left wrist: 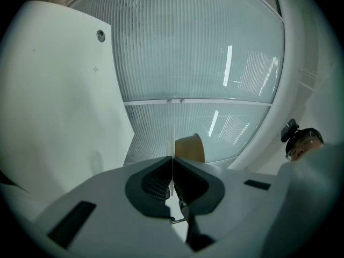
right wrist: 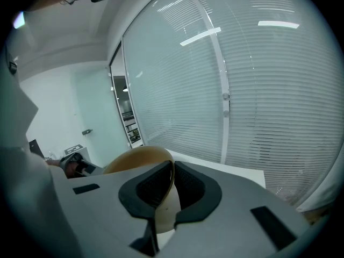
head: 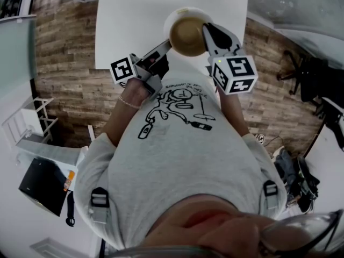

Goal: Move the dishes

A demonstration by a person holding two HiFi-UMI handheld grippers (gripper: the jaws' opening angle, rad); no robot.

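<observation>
Grey T-shirt point(head: 177, 160) (black cartoon print) and pale-grey right gripper point(head: 206, 31).

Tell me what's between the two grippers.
A brown bowl, clamped at its rim by the right gripper; the head view shows it.

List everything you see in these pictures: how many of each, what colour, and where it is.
table: one, white, top of the head view
bowl: one, tan, held above the table
dish: one, white, just behind the bowl
floor: one, brown wood planks, around the table
chair: one, black, right edge of the head view
box: one, black, lower left of the head view
blinds: pale slats behind glass, in both gripper views
shirt: one, grey with a black drawing, the person's torso
left gripper: one, grey, jaws shut on the dish's thin edge
right gripper: one, grey, jaws shut on the bowl's rim
</observation>
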